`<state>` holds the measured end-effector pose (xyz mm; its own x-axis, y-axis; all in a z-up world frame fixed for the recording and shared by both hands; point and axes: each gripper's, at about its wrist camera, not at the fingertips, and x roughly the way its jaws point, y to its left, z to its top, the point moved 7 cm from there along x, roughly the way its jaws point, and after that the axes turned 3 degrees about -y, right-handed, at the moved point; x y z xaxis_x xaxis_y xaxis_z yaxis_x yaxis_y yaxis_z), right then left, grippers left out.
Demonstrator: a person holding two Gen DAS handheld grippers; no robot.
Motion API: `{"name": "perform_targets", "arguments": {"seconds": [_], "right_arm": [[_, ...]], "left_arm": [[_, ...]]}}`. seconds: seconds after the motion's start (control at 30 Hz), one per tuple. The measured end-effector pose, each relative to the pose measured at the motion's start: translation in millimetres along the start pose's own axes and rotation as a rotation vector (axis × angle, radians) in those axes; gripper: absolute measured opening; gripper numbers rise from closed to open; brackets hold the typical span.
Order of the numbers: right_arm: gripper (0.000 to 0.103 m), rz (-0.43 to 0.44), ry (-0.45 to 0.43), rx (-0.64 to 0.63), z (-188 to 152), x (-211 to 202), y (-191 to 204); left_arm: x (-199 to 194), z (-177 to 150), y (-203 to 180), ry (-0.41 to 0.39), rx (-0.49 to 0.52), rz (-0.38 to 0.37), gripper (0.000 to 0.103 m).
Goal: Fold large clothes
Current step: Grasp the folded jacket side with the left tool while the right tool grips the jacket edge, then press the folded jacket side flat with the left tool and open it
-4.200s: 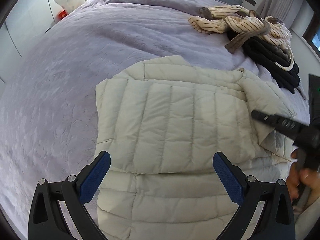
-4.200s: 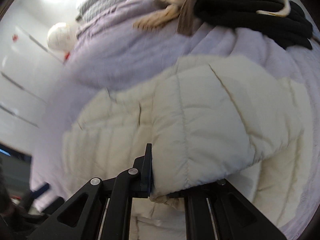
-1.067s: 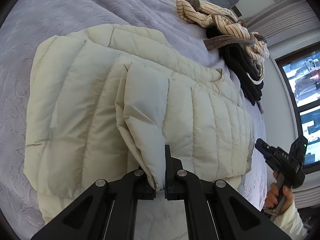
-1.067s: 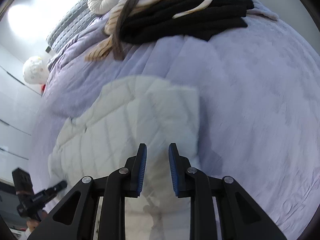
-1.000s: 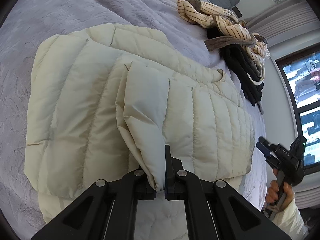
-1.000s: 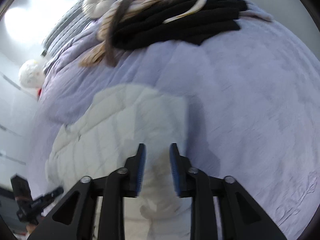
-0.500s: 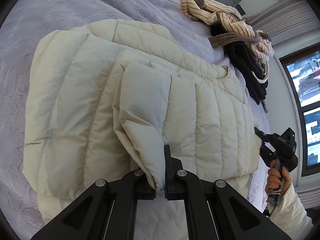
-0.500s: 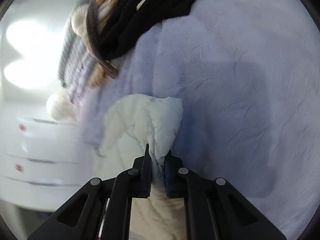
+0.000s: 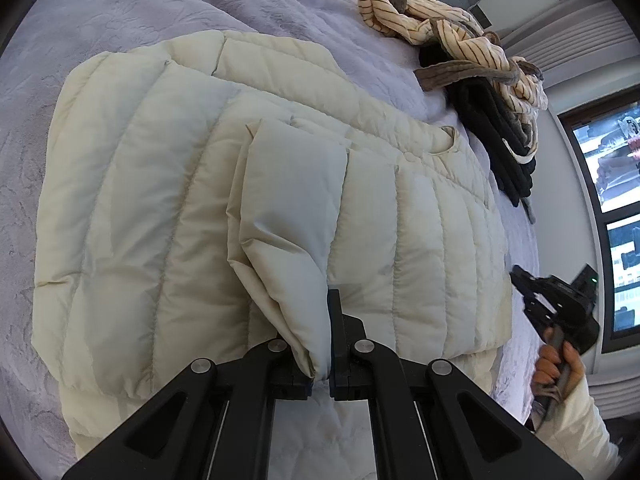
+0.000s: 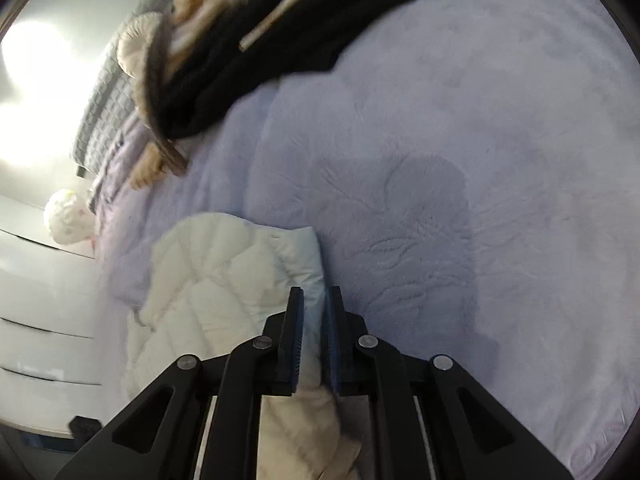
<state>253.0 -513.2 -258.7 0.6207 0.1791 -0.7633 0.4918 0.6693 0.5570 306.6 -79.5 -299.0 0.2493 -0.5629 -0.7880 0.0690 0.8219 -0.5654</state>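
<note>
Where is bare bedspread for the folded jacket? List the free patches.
Free: the lilac bedspread right of the cream puffer jacket, below the black clothes; also left of the jacket. Crowded: the striped garment pile at the far right.

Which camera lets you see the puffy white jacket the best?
The left wrist view: the puffy jacket spreads almost whole across the bed, one fold pinched by the left gripper. The right wrist view shows only a blurry corner.

No readable text, label, brand or number is found in either view. The window (image 9: 616, 216) scene at the right edge of the left wrist view is too small and blurred for any sign to be made out.
</note>
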Motion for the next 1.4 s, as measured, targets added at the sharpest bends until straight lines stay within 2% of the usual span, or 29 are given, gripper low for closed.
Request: {"name": "perform_targets", "arguments": {"seconds": [0.1,0.17,0.23,0.3,0.4,0.5,0.6,0.7,0.83,0.93,1.0,1.2,1.4], "right_arm": [[0.012,0.092,0.031,-0.058,-16,-15,23],[0.012,0.12,0.088,-0.135,-39,-13,40],[0.012,0.086,0.142,-0.201,-61,2,43],[0.011,0.05,0.17,-0.194,-73,18,33],[0.008,0.046,0.162,-0.161,-73,23,24],[0.008,0.038,0.167,-0.185,-71,22,19],[0.008,0.031,0.169,-0.201,-73,21,14],[0.008,0.027,0.169,-0.207,-71,22,11],[0.008,0.017,0.165,-0.222,-78,20,31],[0.008,0.004,0.163,-0.24,-80,21,35],[0.008,-0.001,0.164,-0.248,-79,22,36],[0.008,-0.01,0.158,-0.274,-81,23,36],[0.009,-0.033,0.139,-0.257,-78,11,37]], "left_arm": [[-1,-1,0,0.002,0.006,-0.002,0.005],[-1,-1,0,0.003,0.009,-0.001,0.005],[-1,-1,0,0.002,0.006,0.0,0.005],[-6,0,0,0.0,0.005,0.003,0.006],[-22,2,0,0.0,0.032,0.006,0.006],[-44,7,5,-0.015,0.064,0.029,0.006],[-73,15,14,-0.074,0.089,0.082,0.006],[-85,24,12,-0.113,0.128,0.083,0.006],[-60,23,-3,-0.064,0.181,0.06,0.006],[-31,11,0,-0.011,0.225,0.122,0.006],[-17,3,12,0.011,0.212,0.141,0.006],[-17,2,24,0.008,0.184,0.156,0.006],[-35,3,24,-0.01,0.181,0.184,0.006]]}}
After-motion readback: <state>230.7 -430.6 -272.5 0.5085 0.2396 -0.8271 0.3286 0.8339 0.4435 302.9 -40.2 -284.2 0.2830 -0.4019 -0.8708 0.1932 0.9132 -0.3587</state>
